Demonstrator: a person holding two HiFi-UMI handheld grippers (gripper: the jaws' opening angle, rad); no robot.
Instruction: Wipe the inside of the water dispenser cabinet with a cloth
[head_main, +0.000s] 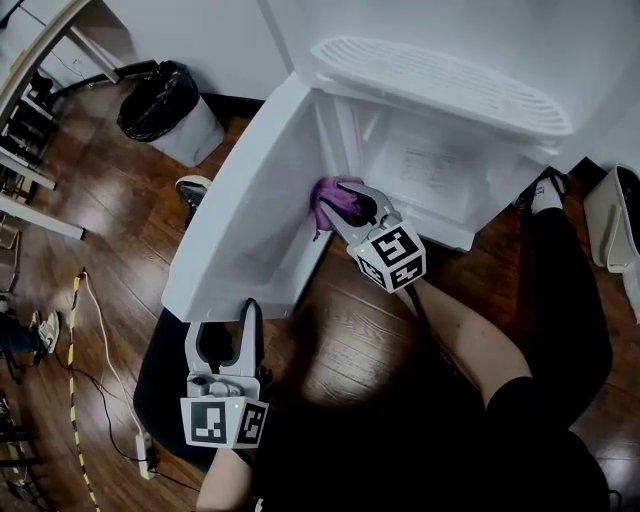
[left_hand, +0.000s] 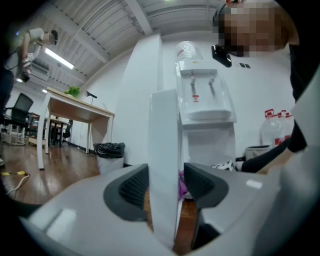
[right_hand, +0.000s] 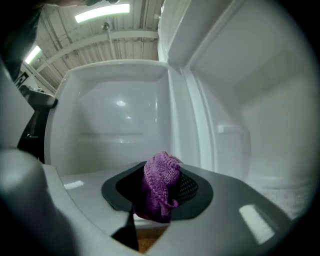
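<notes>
The white water dispenser cabinet (head_main: 430, 170) stands open, its door (head_main: 250, 200) swung out to the left. My right gripper (head_main: 340, 203) is shut on a bunched purple cloth (head_main: 326, 192), held at the door's inner side near the hinge. In the right gripper view the cloth (right_hand: 160, 192) sticks up between the pads, facing the door's inner face (right_hand: 115, 115). My left gripper (head_main: 222, 318) straddles the door's free edge, shut on it. That edge (left_hand: 164, 150) fills the gap between the pads in the left gripper view, with a bit of cloth (left_hand: 182, 187) showing beyond.
A bin with a black bag (head_main: 160, 100) stands at the back left. A cable and power strip (head_main: 140, 455) lie on the wooden floor at the left. The person's black-clad leg (head_main: 565, 330) and shoe (head_main: 548, 192) are right of the cabinet.
</notes>
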